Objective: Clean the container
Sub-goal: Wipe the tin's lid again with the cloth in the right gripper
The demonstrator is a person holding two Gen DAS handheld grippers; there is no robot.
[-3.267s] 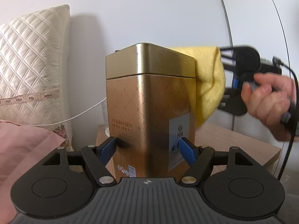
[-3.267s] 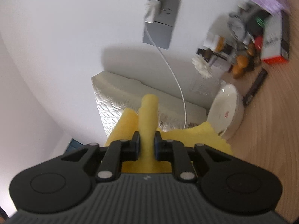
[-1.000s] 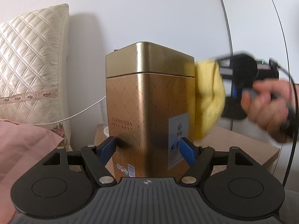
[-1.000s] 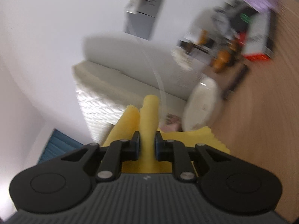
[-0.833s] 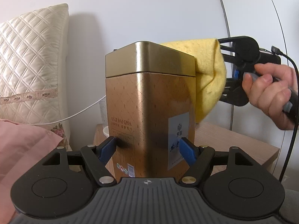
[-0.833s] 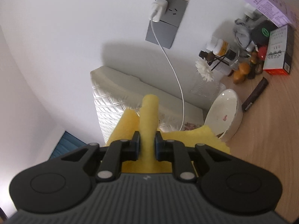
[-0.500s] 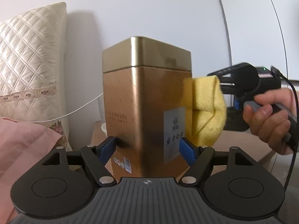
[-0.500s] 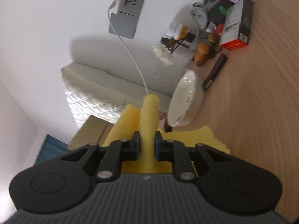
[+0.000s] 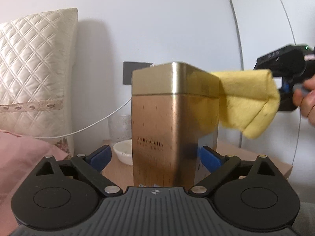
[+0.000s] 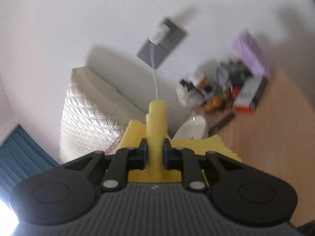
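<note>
A tall gold tea tin (image 9: 173,118) with a brushed lid stands upright on the wooden nightstand (image 9: 246,157). My left gripper (image 9: 155,157) is level with its lower part, and its jaws are opening. The tin stands between the blue pads (image 9: 100,157), and a gap shows on the left side. My right gripper (image 9: 283,84), held by a hand, is shut on a folded yellow cloth (image 9: 248,102). The cloth lies against the upper right edge of the tin's lid. In the blurred right wrist view the right gripper (image 10: 155,151) pinches the yellow cloth (image 10: 156,122); the tin is out of that view.
A quilted cream pillow (image 9: 33,74) and pink fabric (image 9: 23,153) lie at the left. A white bowl (image 9: 124,151), a glass (image 9: 119,125) and a charger cable from a grey wall socket (image 10: 163,43) are behind the tin. Bottles (image 10: 206,90) and boxes (image 10: 250,53) crowd the nightstand's far corner.
My left jaws have spread off the tin, which now looks smaller and farther. The yellow cloth has risen from the tin's right side to its lid. The right view has swung and blurred.
</note>
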